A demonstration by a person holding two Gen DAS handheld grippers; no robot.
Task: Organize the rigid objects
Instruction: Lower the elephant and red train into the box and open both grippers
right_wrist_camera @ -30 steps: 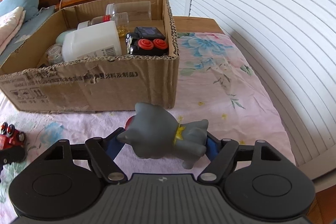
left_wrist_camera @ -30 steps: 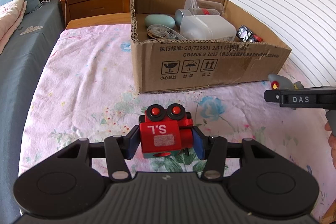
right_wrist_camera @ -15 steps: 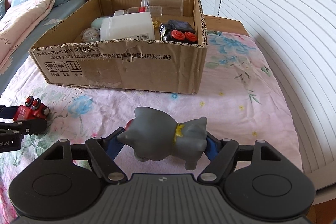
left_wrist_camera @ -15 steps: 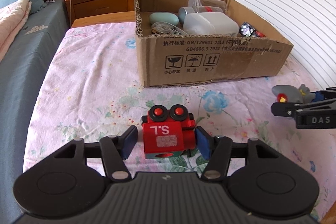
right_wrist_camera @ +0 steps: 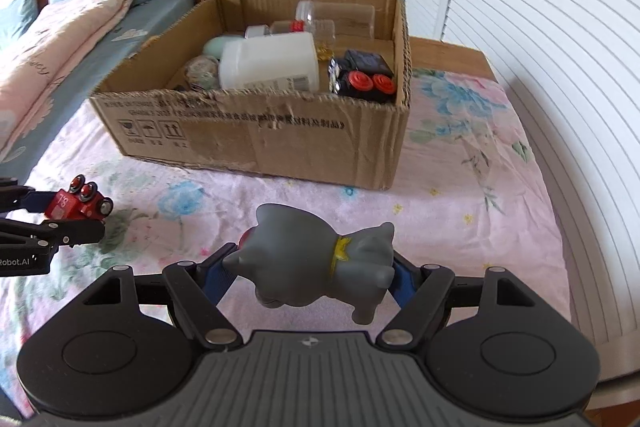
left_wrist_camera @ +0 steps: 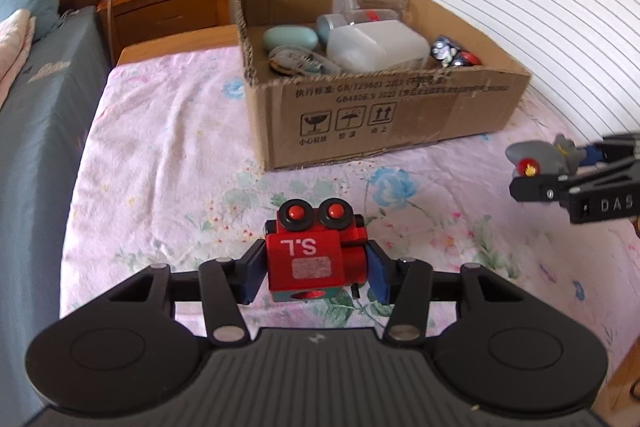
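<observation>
On the flowered bed cover (left_wrist_camera: 168, 155), near the front wall of the cardboard box (left_wrist_camera: 400, 115), both tongs carry a toy. The left tongs (left_wrist_camera: 316, 269) are pinched on a red toy engine (left_wrist_camera: 308, 259) marked "S.L", its two black-and-red wheels facing up; in the right wrist view it appears to be held clear of the cover. The right tongs (right_wrist_camera: 316, 275) are clamped across a grey rubber animal figure (right_wrist_camera: 320, 259) with a yellow collar, lying sideways between the blue pads and raised above the cover.

Done, as far as shown: the box already holds a white plastic jug (right_wrist_camera: 272, 63), clear jars (right_wrist_camera: 340, 13), a pale green case (left_wrist_camera: 290, 38) and a black toy engine (right_wrist_camera: 364, 77) at its right end.

Left to do, by judgement: both held toys are well short of the box rim and have yet to be carried over it and released inside. No other loose items show on the cover.
</observation>
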